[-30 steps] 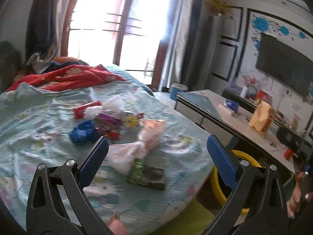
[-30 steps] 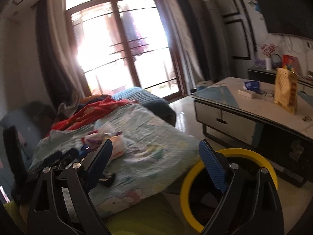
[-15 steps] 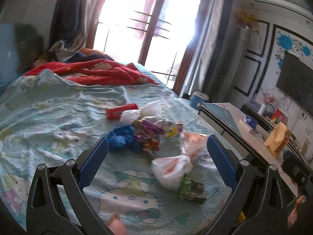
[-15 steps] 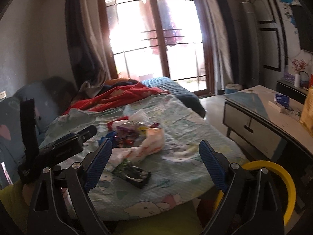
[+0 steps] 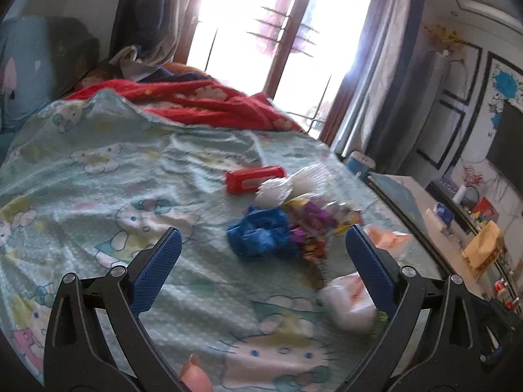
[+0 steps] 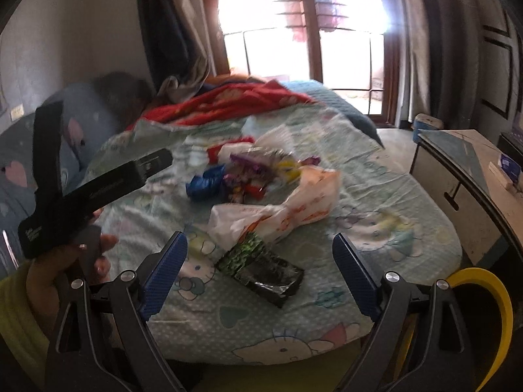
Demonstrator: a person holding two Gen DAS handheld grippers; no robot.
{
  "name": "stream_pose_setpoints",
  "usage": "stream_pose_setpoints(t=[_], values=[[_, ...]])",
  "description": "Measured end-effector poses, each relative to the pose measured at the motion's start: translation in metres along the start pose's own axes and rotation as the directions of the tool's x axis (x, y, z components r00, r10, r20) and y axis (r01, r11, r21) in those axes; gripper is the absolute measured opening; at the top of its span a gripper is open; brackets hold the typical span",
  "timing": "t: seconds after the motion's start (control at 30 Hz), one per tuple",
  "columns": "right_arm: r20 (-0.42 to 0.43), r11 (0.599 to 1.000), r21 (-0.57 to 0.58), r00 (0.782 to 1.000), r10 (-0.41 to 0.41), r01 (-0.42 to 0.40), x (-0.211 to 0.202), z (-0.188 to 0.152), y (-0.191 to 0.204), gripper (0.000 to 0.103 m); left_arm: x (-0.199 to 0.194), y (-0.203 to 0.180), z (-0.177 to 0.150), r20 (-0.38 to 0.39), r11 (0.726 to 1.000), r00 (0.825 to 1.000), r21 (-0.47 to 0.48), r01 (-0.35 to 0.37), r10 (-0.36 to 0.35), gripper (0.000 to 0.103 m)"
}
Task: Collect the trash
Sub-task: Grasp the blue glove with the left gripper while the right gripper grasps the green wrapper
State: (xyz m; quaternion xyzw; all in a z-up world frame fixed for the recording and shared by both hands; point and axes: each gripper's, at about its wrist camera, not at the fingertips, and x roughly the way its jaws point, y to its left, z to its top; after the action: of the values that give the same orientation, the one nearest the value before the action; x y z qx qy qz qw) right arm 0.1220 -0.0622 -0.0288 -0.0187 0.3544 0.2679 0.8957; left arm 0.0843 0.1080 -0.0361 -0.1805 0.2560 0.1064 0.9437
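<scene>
We find the trash heaped on the bed [image 6: 376, 196], on its cartoon-print sheet, near the side facing the low counter [image 6: 464, 176]. The pile consists of a crumpled blue wrapper [image 5: 258, 235], a tangle of purple and yellow snack wrappers [image 5: 313, 219], a red box [image 5: 255, 179] lying just behind them, a white plastic bag with orange print [image 6: 278, 209] twisted at its middle, and a dark foil packet with a green end [image 6: 261, 269] lying nearest us, just beside the bag. All pieces appear light and crinkly; in our judgement they will crush readily under a pinch and may slip.

Against the views of a second ago, both cameras have swung off the counter and the floor and closed in on the bed: the blue wrapper now sits between the fingers of the left tool [image 5: 261, 261], and the foil packet between those of the right tool [image 6: 260, 268]. We read this as the approach ending and the first pick being lined up; nothing has yet been collected.

Both tools stand wide apart and carry nothing, each above the sheet and not touching any item. A yellow bin rim [image 6: 490, 290] shows at the lower right of the right view, beside the bed, the likely destination
</scene>
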Motion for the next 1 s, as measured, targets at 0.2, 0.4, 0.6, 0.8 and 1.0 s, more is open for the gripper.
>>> stream_pose_setpoints(t=[0.2, 0.4, 0.6, 0.8, 1.0], values=[[-0.058, 1.0, -0.013, 0.998, 0.007, -0.008, 0.025, -0.01, 0.006, 0.088, 0.021, 0.009, -0.003, -0.062, 1.0, 0.998, -0.017, 0.025, -0.026, 0.092], [-0.116, 0.999, -0.054, 0.993, -0.009, 0.003, 0.049, -0.023, 0.012, 0.088, 0.04, 0.01, -0.003, -0.094, 0.998, 0.994, -0.019, 0.052, -0.054, 0.073], [-0.14, 0.996, -0.087, 0.989, -0.04, 0.028, 0.064, -0.03, 0.013, 0.075, 0.06, 0.021, -0.007, -0.136, 0.986, 0.981, -0.106, 0.127, -0.14, 0.064], [-0.152, 0.995, -0.084, 0.986, -0.064, 0.051, 0.069, -0.034, 0.006, 0.05, 0.079, 0.037, -0.012, -0.173, 0.957, 0.96, -0.229, 0.176, -0.218, 0.048], [-0.145, 0.998, -0.044, 0.988, -0.057, 0.051, 0.061, -0.038, -0.007, 0.033, 0.089, 0.04, -0.017, -0.201, 0.943, 0.944, -0.263, 0.206, -0.262, 0.02]])
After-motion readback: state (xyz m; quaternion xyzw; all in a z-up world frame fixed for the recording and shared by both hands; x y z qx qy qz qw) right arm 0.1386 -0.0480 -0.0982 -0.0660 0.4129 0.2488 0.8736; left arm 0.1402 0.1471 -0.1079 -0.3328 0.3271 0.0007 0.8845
